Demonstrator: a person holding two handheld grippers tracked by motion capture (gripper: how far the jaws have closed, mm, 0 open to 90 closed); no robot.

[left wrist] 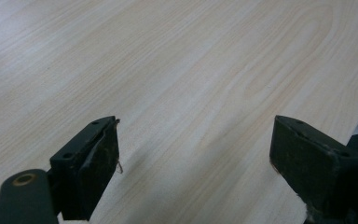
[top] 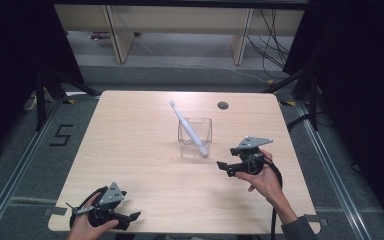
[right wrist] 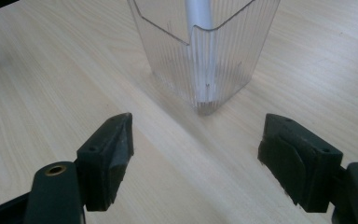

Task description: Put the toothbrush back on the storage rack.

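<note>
While the white plastic toothbrush (top: 188, 129) leans inside the clear ribbed square cup (top: 195, 138) at the middle of the pale wooden table (top: 130, 150), my right gripper (top: 227, 168) sits just right of it, jaws apart and empty; I should approach level, avoiding tipping the cup. My left gripper (top: 132, 217) waits near, jaws apart.

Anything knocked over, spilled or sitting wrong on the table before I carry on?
Nothing stands out. The clear cup stands upright on the table, with the toothbrush leaning inside it, head up and tilted to the far left. No spill shows. The right gripper is open beside the cup; the left gripper is open near the front edge.
</note>
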